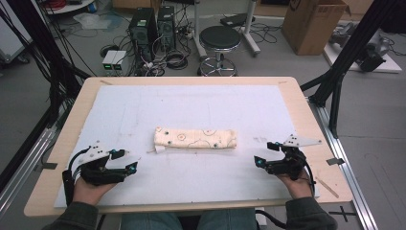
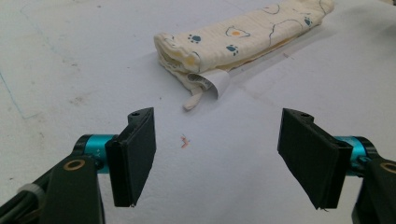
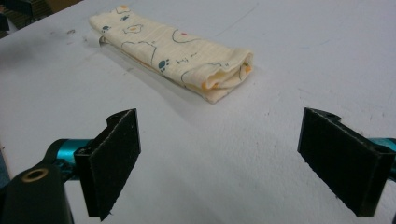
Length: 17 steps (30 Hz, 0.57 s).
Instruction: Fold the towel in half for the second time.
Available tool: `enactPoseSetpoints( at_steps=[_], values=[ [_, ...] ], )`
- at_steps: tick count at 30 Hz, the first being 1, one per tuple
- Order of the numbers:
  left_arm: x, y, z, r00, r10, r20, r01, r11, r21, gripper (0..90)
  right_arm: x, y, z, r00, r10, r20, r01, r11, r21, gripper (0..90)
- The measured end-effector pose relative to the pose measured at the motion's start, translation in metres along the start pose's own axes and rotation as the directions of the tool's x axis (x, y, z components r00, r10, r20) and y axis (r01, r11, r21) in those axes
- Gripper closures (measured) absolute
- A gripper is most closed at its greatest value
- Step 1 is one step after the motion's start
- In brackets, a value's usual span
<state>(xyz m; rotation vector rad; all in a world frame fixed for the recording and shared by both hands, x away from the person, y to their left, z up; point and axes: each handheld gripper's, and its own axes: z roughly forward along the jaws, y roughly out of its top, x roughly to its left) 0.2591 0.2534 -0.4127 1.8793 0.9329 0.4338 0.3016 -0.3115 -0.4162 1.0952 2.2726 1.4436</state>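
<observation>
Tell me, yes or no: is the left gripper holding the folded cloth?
No: in the left gripper view the left gripper has its jaws wide apart over bare table, with the folded cloth lying farther off, untouched.

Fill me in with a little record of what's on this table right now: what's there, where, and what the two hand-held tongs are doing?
Item: folded cloth, cream with small printed pictures, lying flat mid-table
Label: white tag sticking out at the cloth's left end
Surface: white mat on a wooden table
Left tongs: open, nothing between the jaws, apart from the cloth
Right tongs: open, nothing between the jaws, apart from the cloth
Contact with cloth: none
</observation>
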Motion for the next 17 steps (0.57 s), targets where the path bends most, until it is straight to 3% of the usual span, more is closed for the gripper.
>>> enactPoseSetpoints(
  at_steps=[17],
  values=[
    [-0.0025, -0.0014, -0.0006, 0.9999, 0.007, -0.012, -0.007, 0.9999, -0.010, 28.4, 0.0081, -0.0058, 0.0035, 0.9997, -0.023, -0.005, 0.023, 1.000, 0.021, 12.5]
  ],
)
